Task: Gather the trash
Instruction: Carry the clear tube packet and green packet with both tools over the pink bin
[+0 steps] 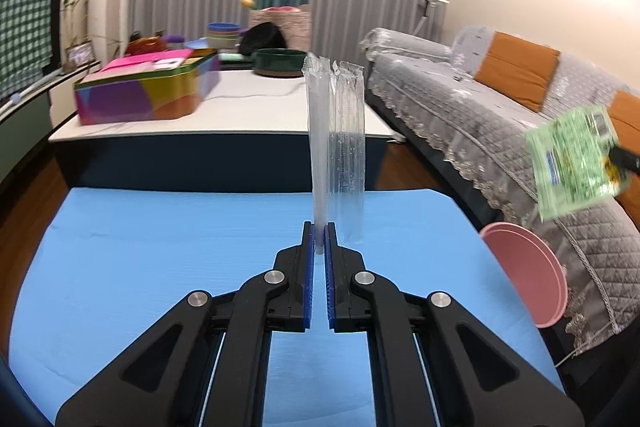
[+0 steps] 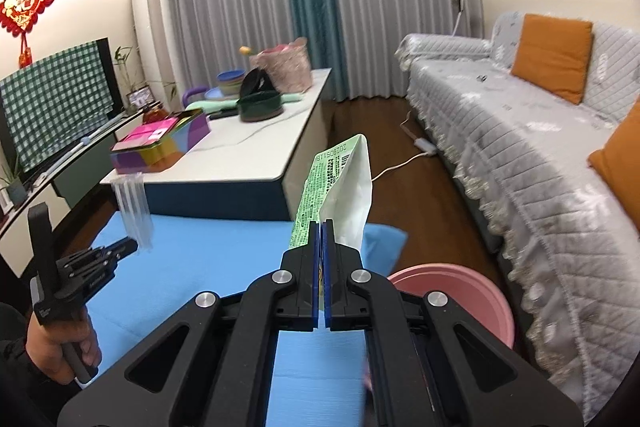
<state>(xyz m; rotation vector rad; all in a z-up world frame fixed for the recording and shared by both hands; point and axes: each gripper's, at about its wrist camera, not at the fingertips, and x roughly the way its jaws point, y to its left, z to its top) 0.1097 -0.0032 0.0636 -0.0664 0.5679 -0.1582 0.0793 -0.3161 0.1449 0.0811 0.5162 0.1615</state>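
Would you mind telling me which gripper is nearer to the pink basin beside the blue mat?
Right. The right gripper, shut on the green wrapper, hangs just beside the pink basin. The left gripper, shut on the clear wrapper, is across the mat, further off.

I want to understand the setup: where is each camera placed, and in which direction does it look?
Left wrist: sits on the left gripper, looks along its fingers over the blue mat toward the curtains; it shows the clear plastic wrapper it pinches.
Right wrist: sits on the right gripper, facing the same way; it shows the green packet it pinches and a hand.
Shared: mat, pink bin, both pieces of trash.
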